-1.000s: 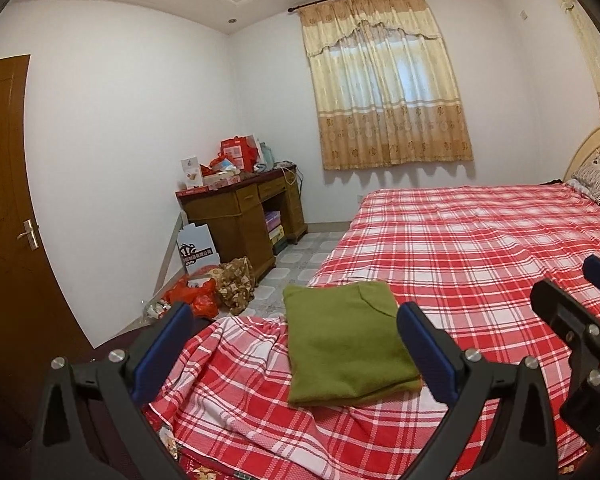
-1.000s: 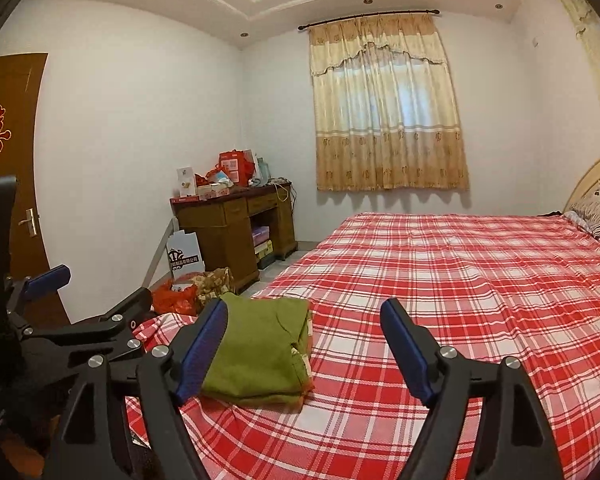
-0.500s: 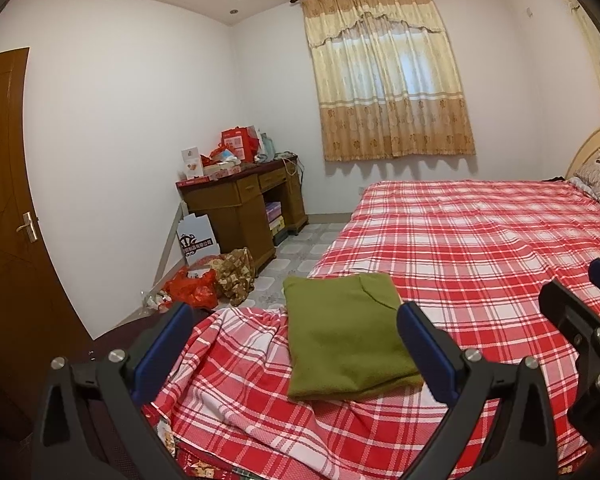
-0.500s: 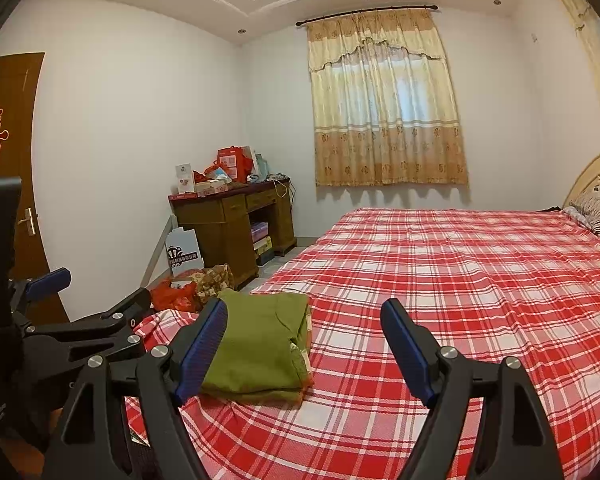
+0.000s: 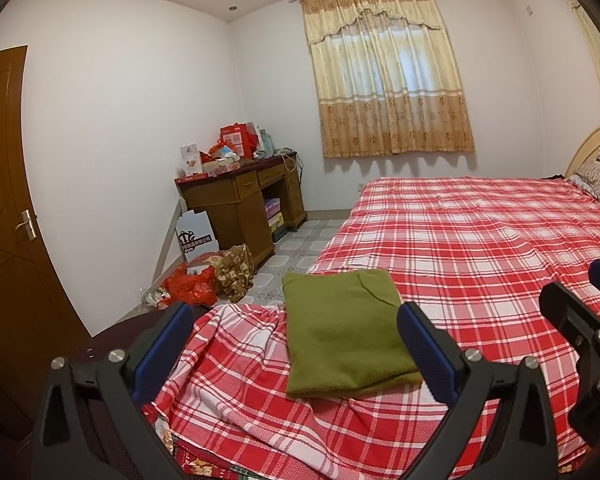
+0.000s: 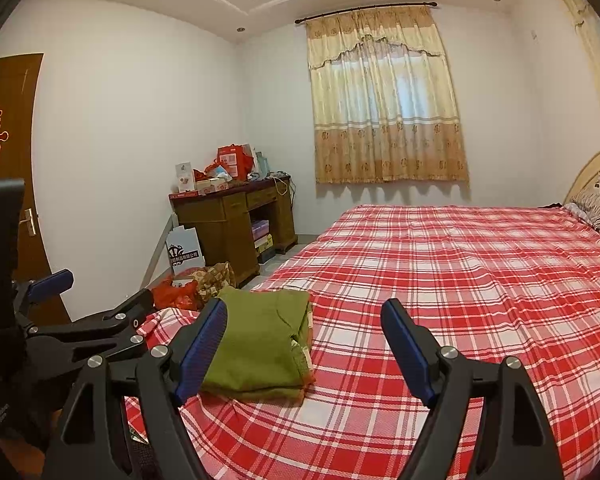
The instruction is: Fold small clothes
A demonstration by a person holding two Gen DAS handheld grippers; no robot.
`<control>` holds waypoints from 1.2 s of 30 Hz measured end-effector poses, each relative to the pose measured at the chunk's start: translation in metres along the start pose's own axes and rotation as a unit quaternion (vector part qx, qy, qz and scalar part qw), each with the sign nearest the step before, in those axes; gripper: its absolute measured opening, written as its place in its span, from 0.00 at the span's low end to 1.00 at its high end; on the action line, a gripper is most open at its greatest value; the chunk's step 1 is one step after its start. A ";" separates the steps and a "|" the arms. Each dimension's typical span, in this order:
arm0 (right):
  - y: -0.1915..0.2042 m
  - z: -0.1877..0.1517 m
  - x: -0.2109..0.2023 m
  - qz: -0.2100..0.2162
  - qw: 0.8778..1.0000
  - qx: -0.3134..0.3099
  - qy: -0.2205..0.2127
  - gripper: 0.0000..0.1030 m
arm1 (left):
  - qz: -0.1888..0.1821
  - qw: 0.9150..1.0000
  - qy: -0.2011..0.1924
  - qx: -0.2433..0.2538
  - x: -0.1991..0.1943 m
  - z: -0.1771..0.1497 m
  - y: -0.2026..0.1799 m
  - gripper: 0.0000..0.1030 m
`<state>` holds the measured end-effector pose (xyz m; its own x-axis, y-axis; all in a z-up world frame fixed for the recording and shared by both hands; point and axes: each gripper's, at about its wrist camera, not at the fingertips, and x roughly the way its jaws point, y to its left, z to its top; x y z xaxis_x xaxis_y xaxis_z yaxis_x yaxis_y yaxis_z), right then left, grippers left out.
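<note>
A folded olive-green garment (image 5: 346, 332) lies flat on the red plaid bed sheet (image 5: 480, 248) near the bed's foot corner; it also shows in the right wrist view (image 6: 262, 344). My left gripper (image 5: 294, 350) is open and empty, held above and in front of the garment, apart from it. My right gripper (image 6: 304, 350) is open and empty, to the right of the garment. The left gripper shows at the left edge of the right wrist view (image 6: 96, 300); the right gripper shows at the right edge of the left wrist view (image 5: 580, 292).
A wooden desk (image 5: 240, 204) with boxes stands by the far wall. Bags and clutter (image 5: 204, 280) lie on the floor beside it. A brown door (image 5: 4, 208) is at the left. A pillow (image 5: 598, 176) and headboard are at the far right.
Both grippers have drawn back and tilted slightly; the garment lies as before. Jaws stay open.
</note>
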<state>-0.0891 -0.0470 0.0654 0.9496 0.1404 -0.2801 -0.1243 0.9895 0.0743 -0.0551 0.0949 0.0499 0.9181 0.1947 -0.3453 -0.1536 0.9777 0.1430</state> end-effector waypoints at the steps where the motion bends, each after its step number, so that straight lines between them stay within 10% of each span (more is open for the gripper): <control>1: 0.000 0.000 0.000 0.000 1.000 0.001 0.001 0.78 | 0.000 1.000 0.001 0.000 0.000 0.000 0.000 1.00; 36: -0.004 -0.007 0.010 0.001 1.000 0.010 0.017 0.78 | 0.020 0.999 0.036 -0.009 0.020 -0.005 0.002 1.00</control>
<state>-0.0810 -0.0494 0.0555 0.9394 0.1435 -0.3115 -0.1200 0.9884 0.0933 -0.0390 0.1017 0.0382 0.8828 0.2378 -0.4051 -0.1968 0.9703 0.1407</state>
